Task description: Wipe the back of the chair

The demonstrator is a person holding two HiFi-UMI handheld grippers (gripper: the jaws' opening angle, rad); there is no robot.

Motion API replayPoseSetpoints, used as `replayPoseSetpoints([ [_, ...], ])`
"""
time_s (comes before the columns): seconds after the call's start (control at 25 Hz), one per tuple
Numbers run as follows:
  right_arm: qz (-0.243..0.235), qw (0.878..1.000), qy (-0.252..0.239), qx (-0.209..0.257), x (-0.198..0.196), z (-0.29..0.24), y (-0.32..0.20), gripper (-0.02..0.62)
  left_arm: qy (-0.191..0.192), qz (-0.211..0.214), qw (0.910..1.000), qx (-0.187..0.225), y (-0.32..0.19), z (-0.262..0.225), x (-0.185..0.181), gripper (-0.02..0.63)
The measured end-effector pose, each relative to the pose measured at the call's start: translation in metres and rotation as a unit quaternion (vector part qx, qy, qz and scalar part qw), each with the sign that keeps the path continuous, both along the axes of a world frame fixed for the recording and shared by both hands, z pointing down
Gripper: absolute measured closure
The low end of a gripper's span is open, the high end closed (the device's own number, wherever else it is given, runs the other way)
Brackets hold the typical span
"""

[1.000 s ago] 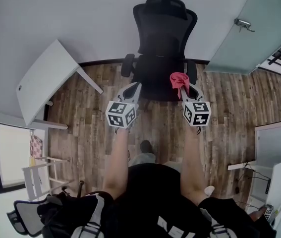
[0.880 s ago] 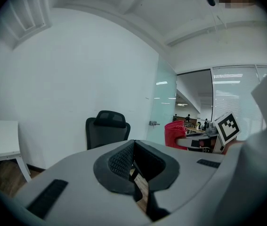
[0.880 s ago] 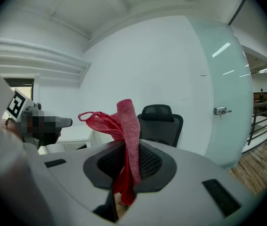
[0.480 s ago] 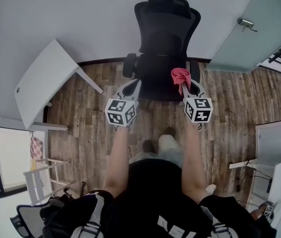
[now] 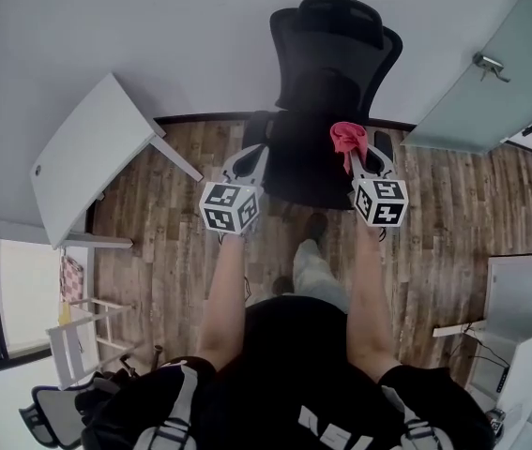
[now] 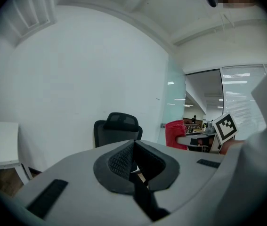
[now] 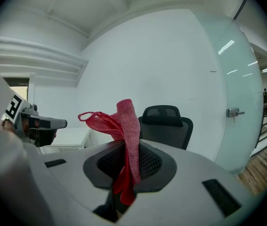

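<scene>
A white wall met a wood-plank floor; a white table stood at left, a frosted glass door (metal handle) at right.

Black chair, red, perhaps knitted cloth, brown wood-grain floor, white desk

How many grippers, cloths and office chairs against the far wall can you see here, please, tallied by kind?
Grippers: 2, the left gripper shut on nothing, the right gripper shut on the cloth
Red cloth: 1
Black office chair: 1
Total: 4
</scene>
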State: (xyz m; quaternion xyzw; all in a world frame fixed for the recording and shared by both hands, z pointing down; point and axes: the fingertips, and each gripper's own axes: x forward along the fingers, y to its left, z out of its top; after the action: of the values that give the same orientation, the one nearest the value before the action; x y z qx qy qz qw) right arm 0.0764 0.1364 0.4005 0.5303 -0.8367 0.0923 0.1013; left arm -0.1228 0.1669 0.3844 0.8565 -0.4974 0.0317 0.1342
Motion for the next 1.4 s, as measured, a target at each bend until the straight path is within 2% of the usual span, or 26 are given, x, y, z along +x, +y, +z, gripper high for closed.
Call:
replayPoseSetpoints([
  [0.44, 0.001, 1.000, -0.012, 0.002, 0.005, -0.009, -0.147, 0.528, 0.007, -0.007, 0.9999, 0.009, -0.145, -0.015, 0.006, 0.581],
  [0.76, 0.005, 1.000, -0.017, -0.004, 0.029, -0.014, -0.243, 0.528, 0.012, -0.015, 0.9998, 0.006, -0.227, -0.016, 0.031, 0.581],
  [1.0, -0.013, 1.000, -0.026, -0.006, 0.030, -0.010, -0.283, 0.528, 0.003, -0.021, 0.9998, -0.001, -0.263, -0.011, 0.043, 0.581],
  [1.4, -0.032, 0.999, -0.041, 0.003, 0.036, -0.020, -0.318, 0.528, -0.017, -0.021, 0.9996, 0.010, -0.294, -0.025, 0.061, 0.581],
])
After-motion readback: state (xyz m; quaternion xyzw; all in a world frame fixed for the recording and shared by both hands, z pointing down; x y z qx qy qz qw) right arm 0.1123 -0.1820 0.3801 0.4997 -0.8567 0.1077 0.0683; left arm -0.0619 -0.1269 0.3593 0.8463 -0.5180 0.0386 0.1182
